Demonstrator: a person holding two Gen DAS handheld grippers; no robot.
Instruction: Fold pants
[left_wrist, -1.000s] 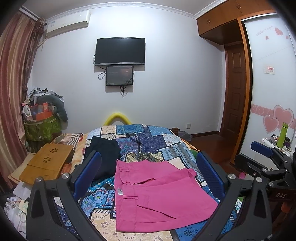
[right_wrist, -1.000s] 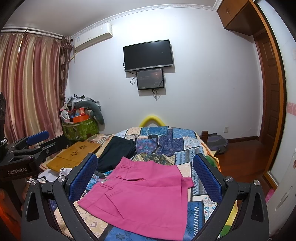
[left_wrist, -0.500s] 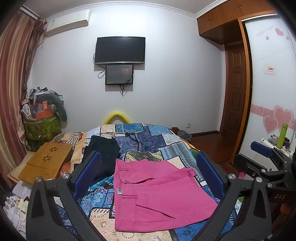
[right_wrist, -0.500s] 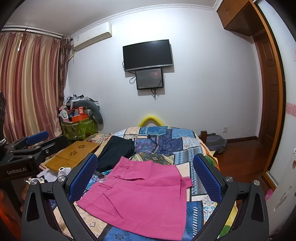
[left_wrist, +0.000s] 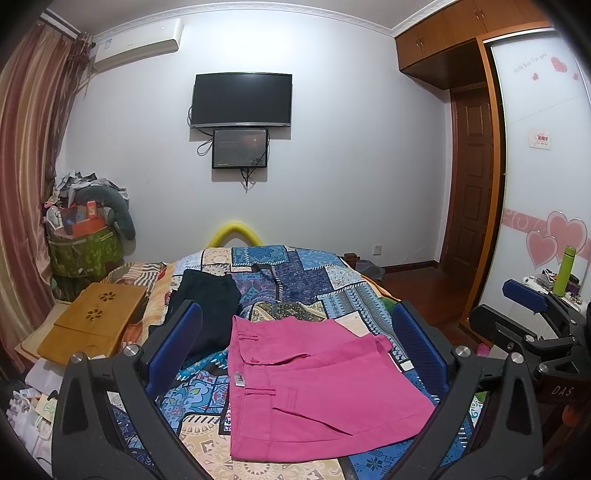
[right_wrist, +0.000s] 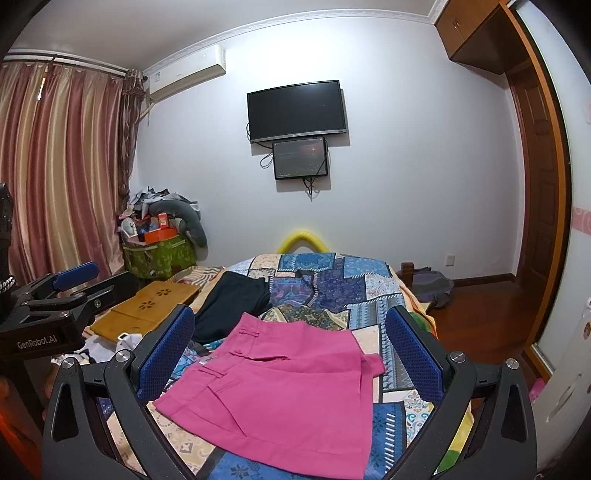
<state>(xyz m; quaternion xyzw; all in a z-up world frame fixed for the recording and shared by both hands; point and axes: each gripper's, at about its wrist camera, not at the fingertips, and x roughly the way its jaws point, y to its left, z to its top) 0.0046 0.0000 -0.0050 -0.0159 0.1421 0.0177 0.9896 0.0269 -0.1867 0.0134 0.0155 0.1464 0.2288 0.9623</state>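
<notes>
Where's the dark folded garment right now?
The dark folded garment lies on the patchwork bedspread, left of and beyond the pink pants, right of the wooden lap tray.

one pink pants (left_wrist: 314, 384), one black garment (left_wrist: 207, 306), two screens (left_wrist: 242, 99)

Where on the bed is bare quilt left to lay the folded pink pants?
Bare quilt lies at the far end, between the pink pants and the yellow arch. A strip runs along the pants' right edge. Left is crowded: dark garment, then wooden tray. Both claws, left and right, hover open.
</notes>
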